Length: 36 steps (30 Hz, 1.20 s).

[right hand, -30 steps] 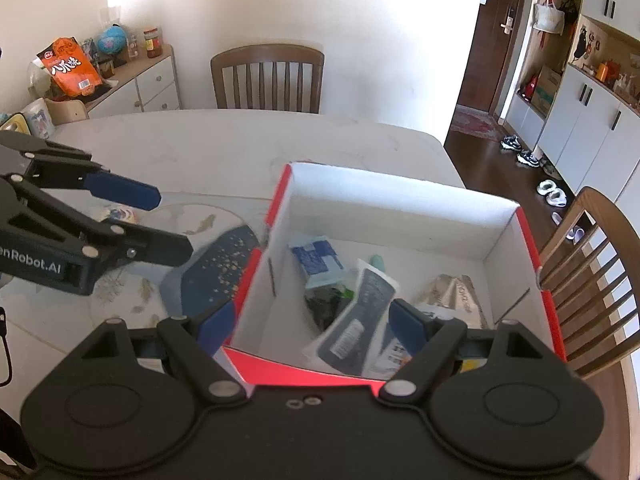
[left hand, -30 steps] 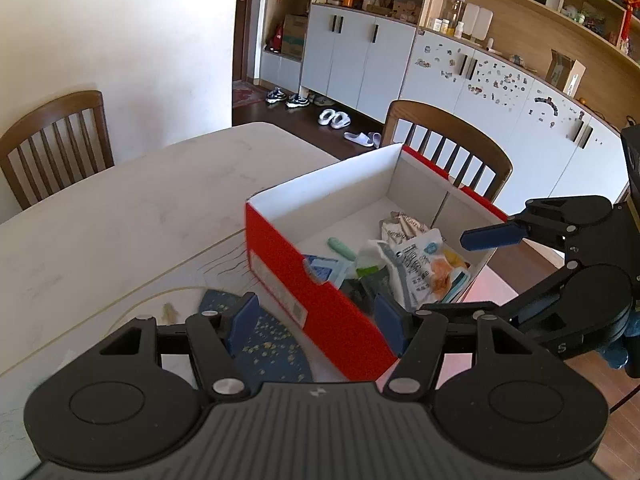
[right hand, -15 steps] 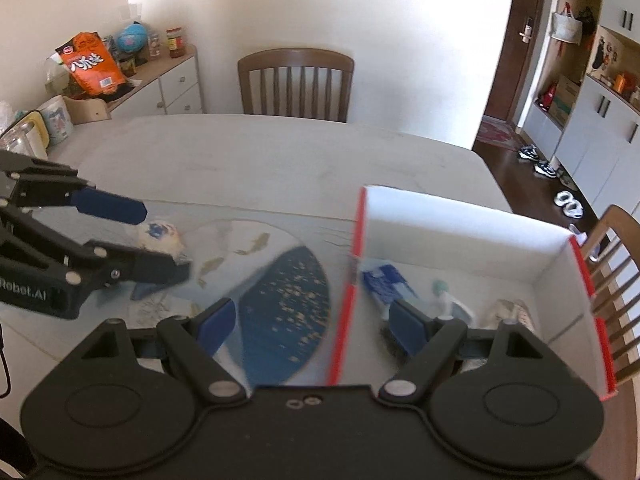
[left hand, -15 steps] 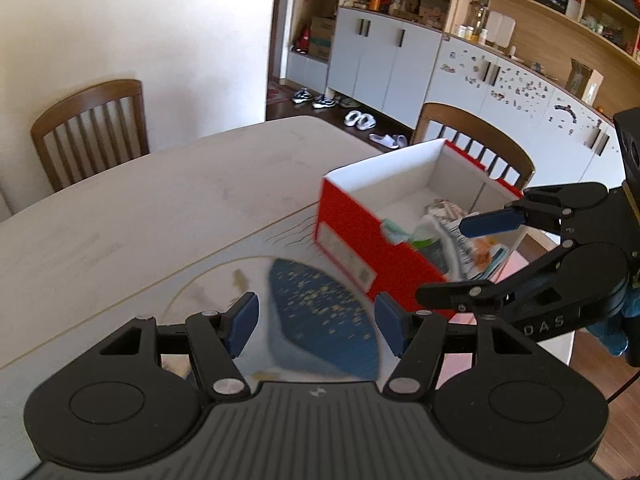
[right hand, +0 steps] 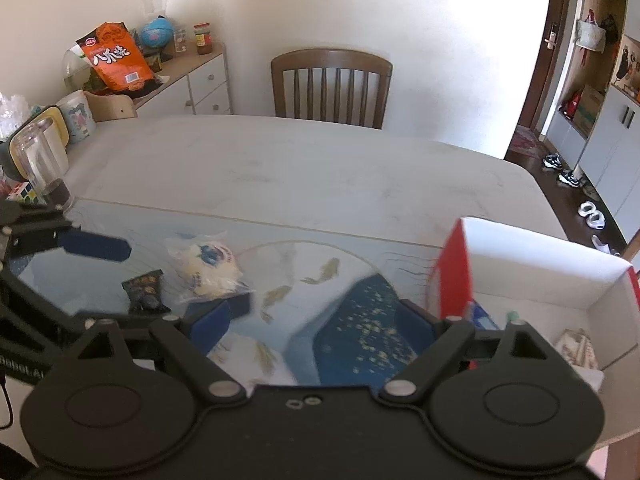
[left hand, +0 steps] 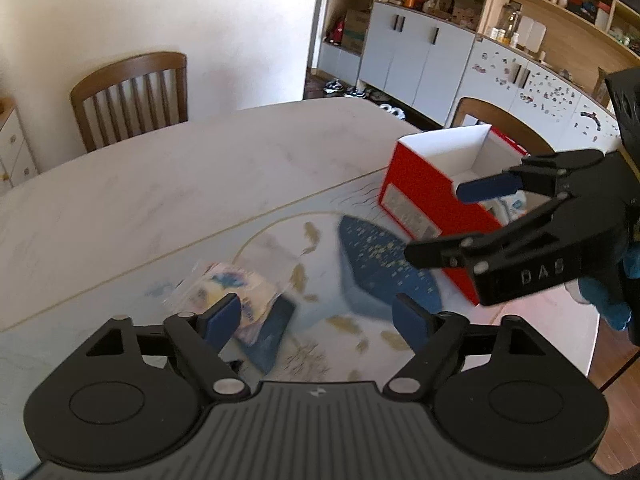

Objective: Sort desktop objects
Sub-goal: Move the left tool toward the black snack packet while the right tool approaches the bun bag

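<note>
A red box [left hand: 420, 200] with a white inside [right hand: 540, 280] stands at the right of the table and holds several small packets [right hand: 576, 348]. A white snack packet [left hand: 236, 292] [right hand: 208, 268] lies on the mat, beside a small dark packet [right hand: 144, 292] [left hand: 272, 332]. My left gripper [left hand: 316, 318] [right hand: 114, 280] hovers just in front of the white packet. Its jaws are opening, with nothing between them. My right gripper [right hand: 314, 326] [left hand: 434, 222] hangs over the mat by the box's red wall. Its jaws are also opening and hold nothing.
A painted mat [right hand: 360, 320] with blue patches covers the near table. A glass jar [right hand: 40, 160] and a puzzle cube [right hand: 24, 194] stand at the far left. Wooden chairs [right hand: 332, 84] [left hand: 500, 116] stand around the table. A sideboard carries an orange bag [right hand: 116, 60].
Both grippers have swung left, away from the box and over the mat. The box now sits at the right of both views, the snack packets have come into view, and both jaws are wider.
</note>
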### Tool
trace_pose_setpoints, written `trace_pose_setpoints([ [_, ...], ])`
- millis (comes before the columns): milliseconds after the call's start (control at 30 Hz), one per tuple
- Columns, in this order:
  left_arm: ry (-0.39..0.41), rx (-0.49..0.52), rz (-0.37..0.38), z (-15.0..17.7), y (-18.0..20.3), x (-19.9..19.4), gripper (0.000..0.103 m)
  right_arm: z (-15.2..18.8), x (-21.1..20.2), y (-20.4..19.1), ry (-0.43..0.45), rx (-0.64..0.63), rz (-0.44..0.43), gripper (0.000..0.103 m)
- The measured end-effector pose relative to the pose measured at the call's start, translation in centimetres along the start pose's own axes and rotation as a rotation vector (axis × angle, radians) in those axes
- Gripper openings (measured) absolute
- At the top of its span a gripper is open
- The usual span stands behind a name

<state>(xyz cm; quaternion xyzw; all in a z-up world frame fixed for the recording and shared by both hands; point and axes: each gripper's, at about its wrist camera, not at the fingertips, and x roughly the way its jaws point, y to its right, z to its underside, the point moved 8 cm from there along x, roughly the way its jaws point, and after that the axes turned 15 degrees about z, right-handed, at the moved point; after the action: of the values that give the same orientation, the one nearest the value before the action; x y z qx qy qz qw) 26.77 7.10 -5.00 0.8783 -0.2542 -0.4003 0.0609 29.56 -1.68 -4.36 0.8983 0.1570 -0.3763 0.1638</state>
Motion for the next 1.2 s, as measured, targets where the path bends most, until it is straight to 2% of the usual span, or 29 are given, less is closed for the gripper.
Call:
trace_pose_setpoints([
  [167,0.001,-0.014,-0.01,1.8,-2.1,-0.5,0.09,-0.8,0.6,-2.5,0.008,-0.012,-0.034,0.094],
  [233,-0.001,-0.03,-0.019,2.6,-3.0,-0.7,0.102,-1.1,0.9,-3.5,0.008,-0.018,-0.048,0.095],
  [267,-0.004,-0.037,-0.018,3.0,-3.5,-0.7,0.103,-1.1,1.1,-3.9,0.006,-0.023,-0.052,0.095],
  [633,-0.02,-0.082,-0.045,5.7,-7.5,-0.2,0.103,-1.8,3.9,-7.6,-0.021,-0.047,-0.099,0.098],
  [1200,-0.055,-0.077,0.009,6.7,-11.0,2.9,0.103,-1.8,9.5,-10.5,-0.094,-0.084,-0.104,0.097],
])
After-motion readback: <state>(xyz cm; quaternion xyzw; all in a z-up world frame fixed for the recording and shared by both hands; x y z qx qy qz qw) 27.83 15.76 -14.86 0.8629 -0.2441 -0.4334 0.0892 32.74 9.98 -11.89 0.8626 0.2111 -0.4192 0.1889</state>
